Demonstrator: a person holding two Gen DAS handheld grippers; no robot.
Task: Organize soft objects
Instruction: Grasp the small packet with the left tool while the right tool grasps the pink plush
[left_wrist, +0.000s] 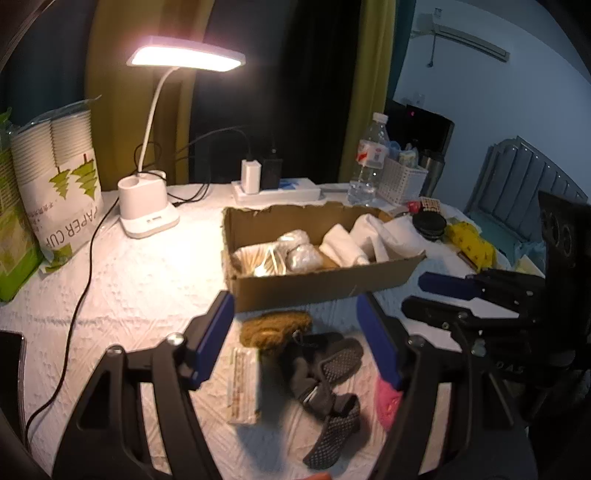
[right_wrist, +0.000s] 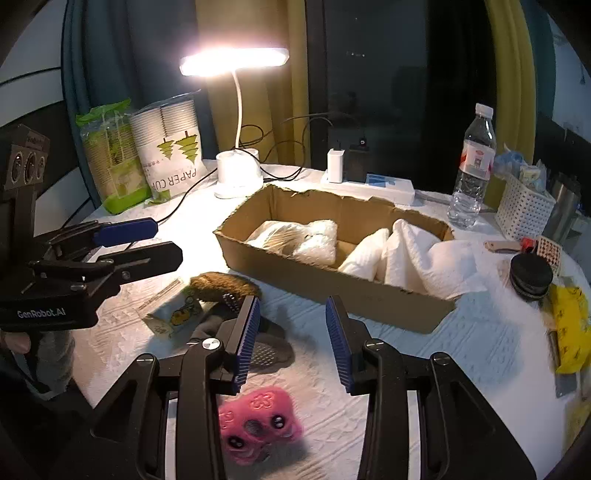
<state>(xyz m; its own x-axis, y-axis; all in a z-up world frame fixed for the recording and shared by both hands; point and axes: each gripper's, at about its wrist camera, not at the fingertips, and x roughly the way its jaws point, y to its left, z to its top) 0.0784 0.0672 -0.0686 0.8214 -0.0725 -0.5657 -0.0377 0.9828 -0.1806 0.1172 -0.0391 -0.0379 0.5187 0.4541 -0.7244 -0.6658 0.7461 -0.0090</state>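
Soft items lie loose on the white textured cloth (right_wrist: 461, 339) in front of the cardboard box (right_wrist: 332, 291). A brown knitted piece (left_wrist: 275, 326) sits just short of the box's near wall. Touching it on the near side is a tangle of grey dotted socks (left_wrist: 325, 373), one sock trailing further toward the camera. A pink soft toy (right_wrist: 258, 421) with raised flower shapes lies nearest the viewer, apart from the socks. A flat packet of thin sticks (left_wrist: 242, 384) lies beside the socks, and a small printed wrapper (right_wrist: 177, 315) rests beside the brown piece.

The left gripper (left_wrist: 295, 339) hangs above the socks and brown piece, jaws well apart, nothing between the blue pads. The right gripper (right_wrist: 291, 339) hangs above the cloth between socks and box, jaws moderately apart and empty; the pink toy shows below its left finger. Neither touches any item.

Inside the box: folded white cloths (right_wrist: 406, 251) at one end, one draped over the rim, and clear-wrapped bundles (right_wrist: 295, 238) at the other.

Behind the box stand a lit desk lamp (left_wrist: 184, 57), a power strip (left_wrist: 277, 192) with chargers, a water bottle (right_wrist: 474, 166), a white basket (right_wrist: 522, 212) and sleeves of paper cups (left_wrist: 55, 177). A black round lid (right_wrist: 530, 275) and yellow packet (right_wrist: 569, 325) lie to the right.
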